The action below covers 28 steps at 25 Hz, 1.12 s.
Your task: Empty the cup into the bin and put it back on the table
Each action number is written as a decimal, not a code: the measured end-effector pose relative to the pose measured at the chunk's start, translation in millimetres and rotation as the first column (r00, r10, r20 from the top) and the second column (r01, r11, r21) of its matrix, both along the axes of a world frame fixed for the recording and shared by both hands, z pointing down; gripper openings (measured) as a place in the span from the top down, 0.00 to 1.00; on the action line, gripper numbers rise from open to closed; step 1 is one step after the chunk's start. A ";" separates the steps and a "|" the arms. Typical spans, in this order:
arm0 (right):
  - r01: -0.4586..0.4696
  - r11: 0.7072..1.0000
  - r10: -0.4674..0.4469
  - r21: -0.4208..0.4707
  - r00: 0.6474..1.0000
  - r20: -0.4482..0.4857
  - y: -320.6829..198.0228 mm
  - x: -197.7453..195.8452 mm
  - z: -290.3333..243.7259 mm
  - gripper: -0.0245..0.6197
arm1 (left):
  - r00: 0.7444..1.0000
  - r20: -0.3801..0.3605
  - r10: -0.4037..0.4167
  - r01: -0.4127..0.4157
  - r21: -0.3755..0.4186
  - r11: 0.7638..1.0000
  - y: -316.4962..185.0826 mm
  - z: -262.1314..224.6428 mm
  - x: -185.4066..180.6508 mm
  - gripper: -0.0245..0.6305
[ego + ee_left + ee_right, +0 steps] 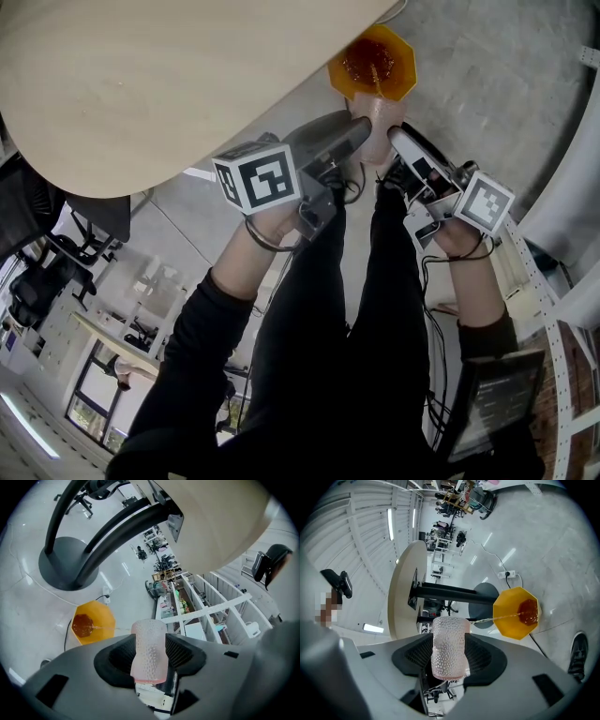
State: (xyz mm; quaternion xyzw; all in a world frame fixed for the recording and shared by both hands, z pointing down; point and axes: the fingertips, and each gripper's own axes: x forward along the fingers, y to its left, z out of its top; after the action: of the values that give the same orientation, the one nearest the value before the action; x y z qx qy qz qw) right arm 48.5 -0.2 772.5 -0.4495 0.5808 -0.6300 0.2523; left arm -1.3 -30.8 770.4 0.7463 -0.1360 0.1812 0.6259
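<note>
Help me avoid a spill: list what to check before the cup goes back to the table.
1. Left gripper grip on the cup: ok, its pads press both sides.
2. Right gripper grip: ok, its pads press the same cup.
3. Stream lands in the orange bin: ok, it reaches the liquid inside.
4. Cup empty: not ok, a thin stream is running out.
5. Landing spot on the table: cannot tell, only part of its top shows.
</note>
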 end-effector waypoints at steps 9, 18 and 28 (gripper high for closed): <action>-0.038 0.988 0.052 -0.150 0.995 0.091 3.7 5.6 11.8 0.63 | 0.979 0.024 -0.202 0.203 -0.192 0.960 -0.8 8.1 -5.0 0.67; -0.034 0.996 0.041 -0.083 0.996 0.078 4.7 5.6 0.5 0.63 | 0.967 -0.037 -0.250 0.239 -0.187 0.953 -2.3 -0.4 -4.6 0.73; 0.084 0.995 -0.083 0.050 0.996 -0.019 27.6 10.6 -61.8 0.63 | 0.987 -0.118 -0.104 0.102 -0.026 0.994 28.0 -63.2 -0.4 0.73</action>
State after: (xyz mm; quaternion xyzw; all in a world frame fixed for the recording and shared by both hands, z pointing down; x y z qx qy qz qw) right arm 59.1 27.3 710.7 -0.4235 0.6170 -0.6214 0.2321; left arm -1.7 -2.8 707.2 0.7415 -0.1350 0.1049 0.6488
